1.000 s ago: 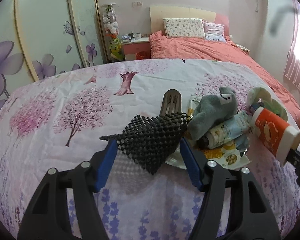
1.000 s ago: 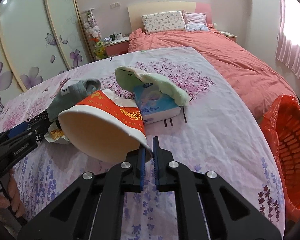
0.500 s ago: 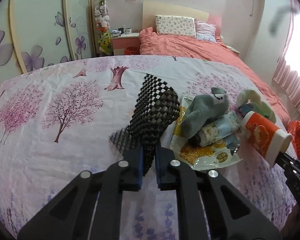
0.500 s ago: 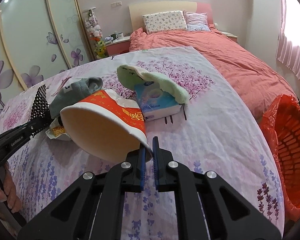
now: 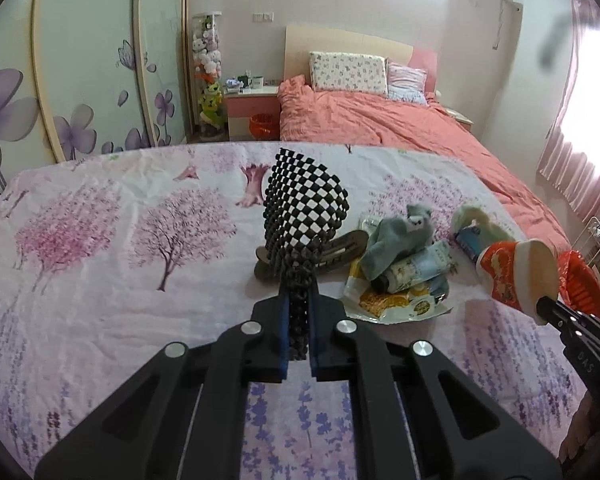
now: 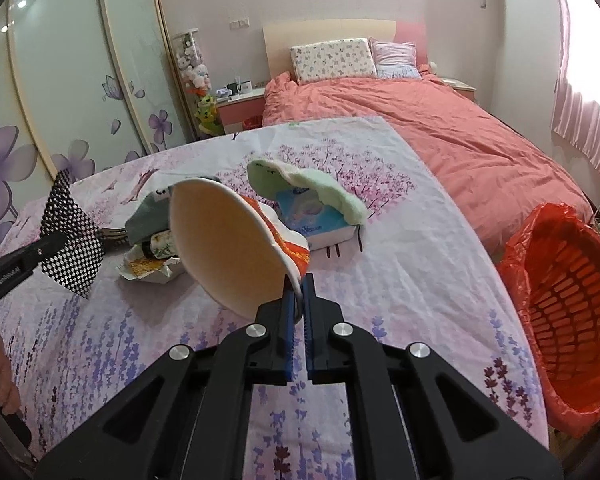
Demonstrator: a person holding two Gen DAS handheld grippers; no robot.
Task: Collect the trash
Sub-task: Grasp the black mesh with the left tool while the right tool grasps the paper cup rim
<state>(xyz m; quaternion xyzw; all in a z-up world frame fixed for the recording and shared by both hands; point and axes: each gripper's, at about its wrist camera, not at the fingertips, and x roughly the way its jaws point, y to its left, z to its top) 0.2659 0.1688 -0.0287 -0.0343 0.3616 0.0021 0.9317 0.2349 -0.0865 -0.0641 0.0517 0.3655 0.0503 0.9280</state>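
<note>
You have both pieces in hand, so the job now is the carry to the red basket point(image 6: 560, 312) standing off the table's right edge. Your left hand-held gripper point(image 5: 299, 334) is clamped on the bunched lower end of the black mesh mat point(image 5: 306, 216), which stands up above the jaws, clear of the table point(image 5: 100, 280). Your right hand-held gripper point(image 6: 298, 300) is pinched on the rim of the red paper cup point(image 6: 228, 248), held on its side above the cloth. Keep both grips firm and lift high enough that the mat's loose end does not drag through the pile of grey sock point(image 5: 400, 240), snack wrapper point(image 5: 392, 304) and tissue pack point(image 6: 312, 216). The cup sits nearer the basket, so drop it first, then bring the mat over.

A second ago the mat lay slumped between wide-open jaws. They have just been closing on it, and it now hangs free, uncovering the brown hair clip point(image 5: 340, 248) beneath. The cup has tipped its mouth more toward the right camera.
</note>
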